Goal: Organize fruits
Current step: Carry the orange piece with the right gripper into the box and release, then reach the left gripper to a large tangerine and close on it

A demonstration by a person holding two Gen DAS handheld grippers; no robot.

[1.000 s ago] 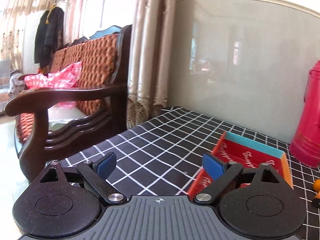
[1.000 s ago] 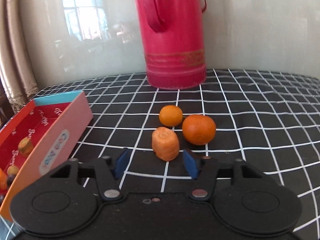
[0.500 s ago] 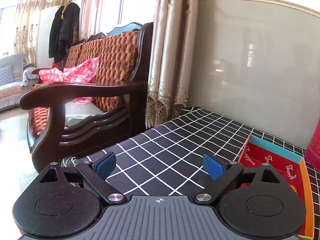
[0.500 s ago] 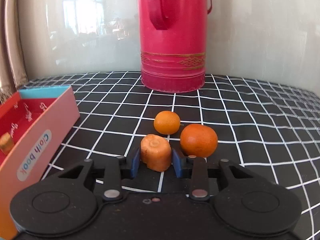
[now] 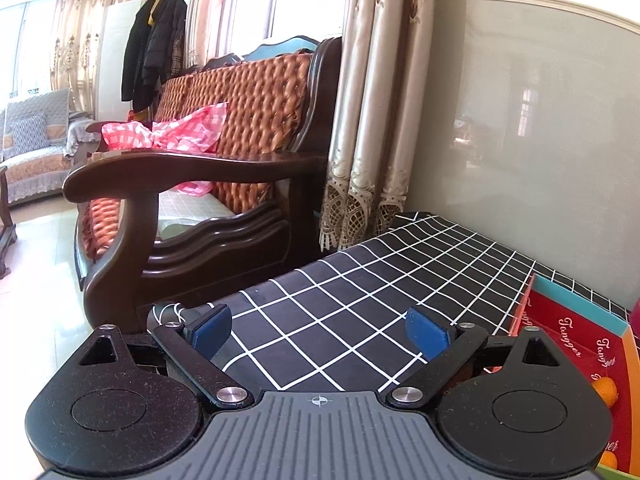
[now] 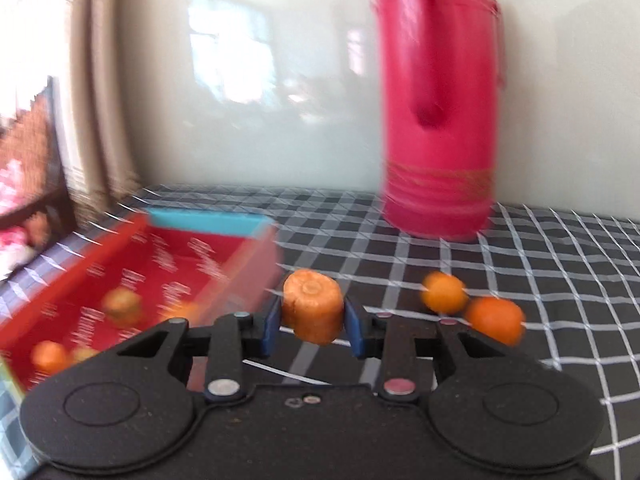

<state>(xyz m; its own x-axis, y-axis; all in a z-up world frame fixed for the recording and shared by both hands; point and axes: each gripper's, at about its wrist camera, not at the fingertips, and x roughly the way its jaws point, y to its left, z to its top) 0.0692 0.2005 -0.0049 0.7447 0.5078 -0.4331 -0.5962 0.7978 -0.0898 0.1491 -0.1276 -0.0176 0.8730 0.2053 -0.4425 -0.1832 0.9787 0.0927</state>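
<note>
My right gripper (image 6: 313, 322) is shut on an orange carrot chunk (image 6: 313, 308) and holds it above the checked tablecloth, just right of the red box (image 6: 168, 264). The box holds several small orange pieces (image 6: 122, 302). Two oranges (image 6: 445, 293) (image 6: 495, 319) lie on the cloth to the right of the gripper. The right wrist view is motion-blurred. My left gripper (image 5: 320, 330) is open and empty, low over the cloth's left end. The box's corner (image 5: 580, 344) shows at its right with orange fruit (image 5: 604, 390) inside.
A tall red thermos jug (image 6: 438, 120) stands at the back by the wall. A dark wooden armchair (image 5: 192, 208) with an orange cushion and a curtain (image 5: 372, 120) stand beyond the table's left edge.
My right gripper closed on the carrot chunk, lifted it and swung left toward the box. My left gripper turned left, away from the box, and stayed open.
</note>
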